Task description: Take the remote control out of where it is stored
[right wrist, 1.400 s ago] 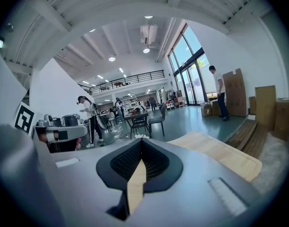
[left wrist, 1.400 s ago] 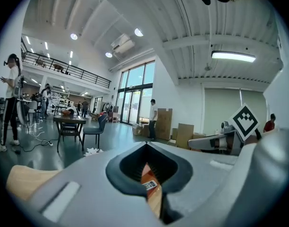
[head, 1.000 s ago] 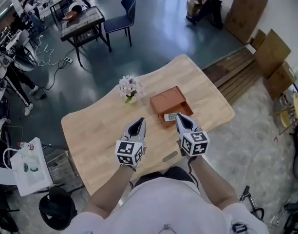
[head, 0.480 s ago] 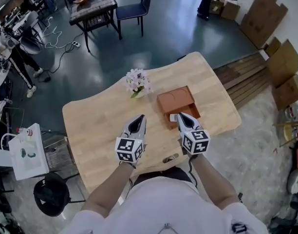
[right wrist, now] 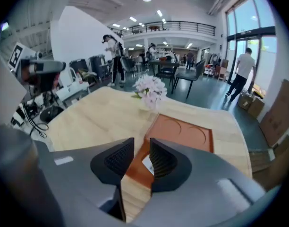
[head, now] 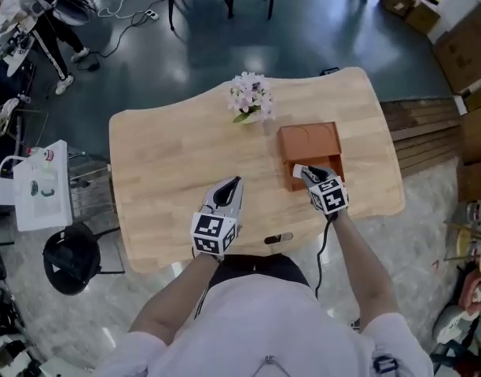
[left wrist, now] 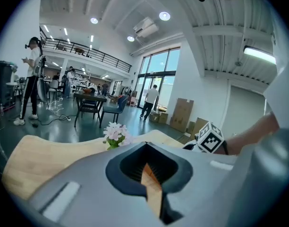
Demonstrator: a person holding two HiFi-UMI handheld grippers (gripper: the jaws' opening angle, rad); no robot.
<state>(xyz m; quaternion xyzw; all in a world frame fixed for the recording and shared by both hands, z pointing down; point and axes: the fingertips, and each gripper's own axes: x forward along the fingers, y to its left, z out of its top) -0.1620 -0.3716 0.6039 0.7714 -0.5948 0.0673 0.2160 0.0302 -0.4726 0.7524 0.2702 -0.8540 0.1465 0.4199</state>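
Observation:
A brown box (head: 309,144) lies on the wooden table (head: 170,155), its drawer pulled out toward me. The white remote control (head: 299,170) lies in that drawer; in the right gripper view a white end of the remote control (right wrist: 147,164) shows through the jaw gap. My right gripper (head: 306,172) points down just over the drawer. Its jaws have just been opening and stand a little apart, with nothing pressed between them (right wrist: 140,145). My left gripper (head: 233,183) hovers over bare wood left of the box, its tips together and empty (left wrist: 145,164).
A small pot of pale flowers (head: 250,97) stands behind the box. The table's front edge runs just below both grippers. On the floor at left are a white cart (head: 40,183) and a black stool (head: 71,258); cardboard sheets (head: 464,53) lean at right.
Both grippers have sunk toward the table. The right one tipped downward onto the box's drawer and its jaws parted. The head view has swung so the table fills more of the picture.

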